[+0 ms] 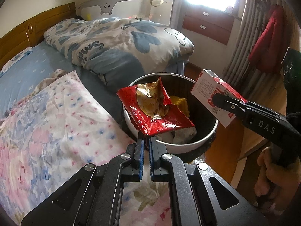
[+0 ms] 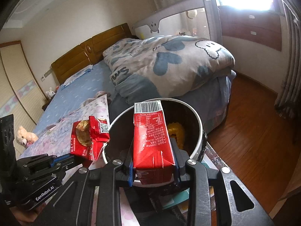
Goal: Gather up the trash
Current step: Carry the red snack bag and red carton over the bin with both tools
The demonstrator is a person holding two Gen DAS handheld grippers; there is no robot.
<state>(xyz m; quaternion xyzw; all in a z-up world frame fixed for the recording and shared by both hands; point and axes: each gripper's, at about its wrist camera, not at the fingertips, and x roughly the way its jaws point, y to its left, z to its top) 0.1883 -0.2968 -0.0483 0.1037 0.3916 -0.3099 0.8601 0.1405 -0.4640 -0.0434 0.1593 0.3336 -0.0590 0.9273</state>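
We hold the bag [image 1: 156, 107] pinched tight in our left gripper [image 1: 147, 139] and the carton [image 2: 153, 139] squeezed in our right gripper [image 2: 153, 171]. We should get both right over the bin [image 1: 203, 143] before letting go.

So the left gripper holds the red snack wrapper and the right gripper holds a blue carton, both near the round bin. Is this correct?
One detail is wrong: the carton in the right gripper is red and white, not blue, as the right wrist view shows. The left gripper does hold the red snack wrapper, both near the round bin.
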